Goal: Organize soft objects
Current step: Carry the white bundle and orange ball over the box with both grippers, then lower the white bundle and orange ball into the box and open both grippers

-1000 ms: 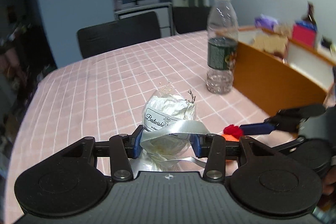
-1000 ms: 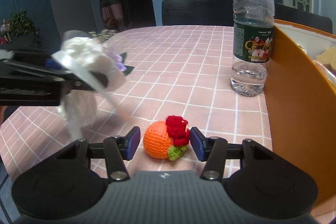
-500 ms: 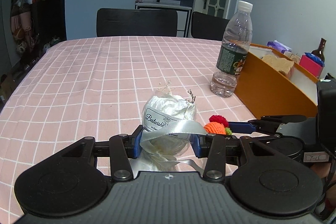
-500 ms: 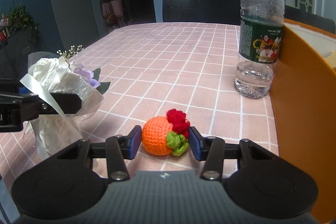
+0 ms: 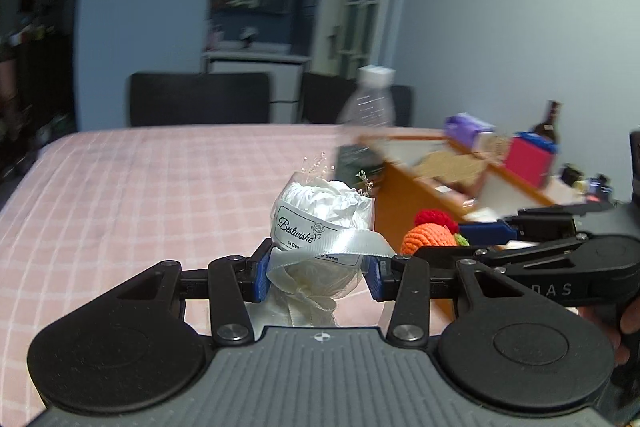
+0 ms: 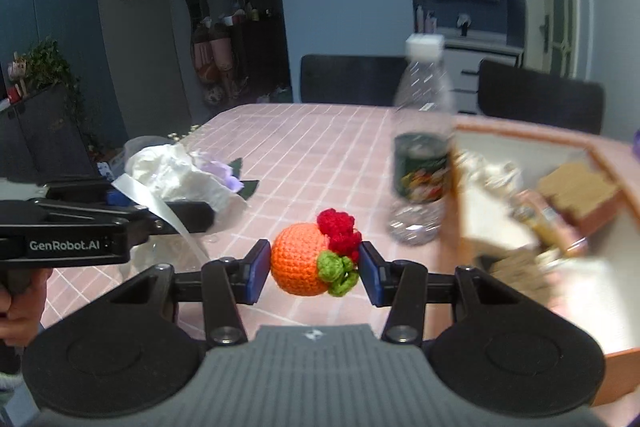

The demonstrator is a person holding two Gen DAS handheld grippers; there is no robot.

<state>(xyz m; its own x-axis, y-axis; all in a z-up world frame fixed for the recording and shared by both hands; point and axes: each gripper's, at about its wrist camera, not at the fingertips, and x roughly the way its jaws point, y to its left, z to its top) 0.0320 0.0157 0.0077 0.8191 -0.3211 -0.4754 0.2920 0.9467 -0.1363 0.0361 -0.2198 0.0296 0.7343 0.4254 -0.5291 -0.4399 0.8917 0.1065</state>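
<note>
Surface [image 6: 320,147] first: the pink checked cloth fills the middle of both views, and on it, at the right of each frame, stands the orange bin [image 6: 520,131] with its open top showing to me. In the right wrist view the bin fills the right side, with the water bottle [image 6: 422,163] standing just beside its near wall, between it and the open cloth. That is the relation I judge the coming move to turn on: the bin lies to the right of and beyond both of my loads, and my right gripper [image 6: 315,269] is the nearer one to it, with the bottle close to the straight path.

My left gripper [image 5: 318,275] is clamped on the white wrapped bouquet [image 5: 320,223], upright, its ribbon across the pads and its flower end toward the top of the frame. In the left wrist view it sits at lower centre, with the bin further to the right.

My right gripper is clamped on the orange crochet fruit [image 6: 304,259], red and green tufts against the right pad, clear of the cloth. I judge the fruit should go in first.
</note>
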